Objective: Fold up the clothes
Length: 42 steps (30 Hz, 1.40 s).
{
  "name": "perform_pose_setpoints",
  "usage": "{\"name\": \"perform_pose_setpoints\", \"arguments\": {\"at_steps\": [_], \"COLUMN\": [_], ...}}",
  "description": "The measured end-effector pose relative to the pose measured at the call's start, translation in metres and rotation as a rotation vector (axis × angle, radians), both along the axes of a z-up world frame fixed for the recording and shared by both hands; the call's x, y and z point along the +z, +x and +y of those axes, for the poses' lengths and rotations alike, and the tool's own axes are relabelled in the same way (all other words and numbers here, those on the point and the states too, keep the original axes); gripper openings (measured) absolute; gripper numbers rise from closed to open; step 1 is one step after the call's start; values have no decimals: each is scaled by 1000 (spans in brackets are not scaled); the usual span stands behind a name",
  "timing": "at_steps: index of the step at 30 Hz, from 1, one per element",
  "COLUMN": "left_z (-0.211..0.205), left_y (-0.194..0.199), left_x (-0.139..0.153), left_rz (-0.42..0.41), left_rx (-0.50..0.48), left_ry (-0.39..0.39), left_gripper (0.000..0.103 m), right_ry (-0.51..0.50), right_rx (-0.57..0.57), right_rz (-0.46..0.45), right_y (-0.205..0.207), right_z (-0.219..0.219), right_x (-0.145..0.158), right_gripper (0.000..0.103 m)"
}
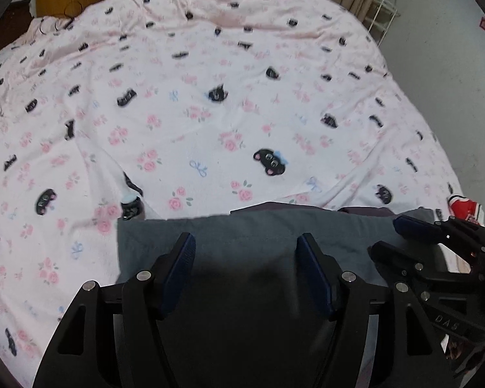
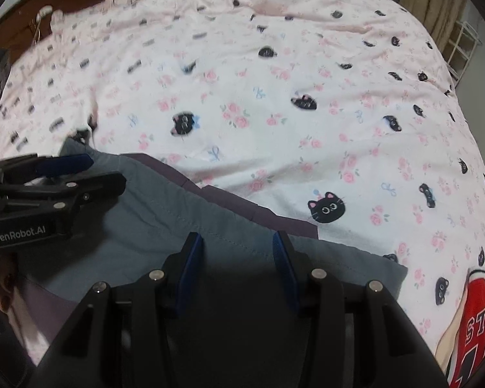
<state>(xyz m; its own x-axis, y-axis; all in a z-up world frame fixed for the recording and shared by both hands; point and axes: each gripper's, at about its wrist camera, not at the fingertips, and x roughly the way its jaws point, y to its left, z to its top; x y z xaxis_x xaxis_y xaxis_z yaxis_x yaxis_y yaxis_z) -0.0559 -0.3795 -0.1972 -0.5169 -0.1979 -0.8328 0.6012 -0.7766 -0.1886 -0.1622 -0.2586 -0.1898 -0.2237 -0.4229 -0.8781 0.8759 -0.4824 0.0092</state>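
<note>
A grey-blue garment lies folded on the bed's near edge, over a dark purple garment. My left gripper is open just above the grey garment, holding nothing. In the right wrist view the grey garment lies on the purple one, and my right gripper is open over its near part, empty. Each gripper shows in the other's view: the right one at the right and the left one at the left, both open.
The bed is covered by a pink sheet with black cat faces and roses. A red jersey lies at the bed's right edge, also seen in the left wrist view. A white rack and curtain stand beyond the bed.
</note>
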Motion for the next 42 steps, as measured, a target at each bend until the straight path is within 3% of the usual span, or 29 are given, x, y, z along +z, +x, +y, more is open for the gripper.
{"name": "perform_pose_setpoints", "arguments": {"at_steps": [4, 11, 20, 33, 42], "left_z": [21, 61, 76, 81, 85], "left_y": [28, 60, 64, 63, 59], "left_x": [29, 44, 23, -15, -20], "left_rz": [81, 76, 34, -6, -21], "left_rx": [-27, -81, -88, -90, -88], "left_ry": [-12, -62, -27, 20, -2], "left_gripper": [62, 63, 63, 68, 72], "right_ry": [-76, -126, -110, -50, -38], "right_rx": [18, 23, 4, -37, -49], "right_rz": [-5, -49, -51, -105, -80], "right_y": [16, 49, 74, 71, 76], "right_z": [23, 61, 76, 71, 69], "right_x": [26, 42, 28, -12, -18], "right_gripper": [47, 51, 51, 52, 53]}}
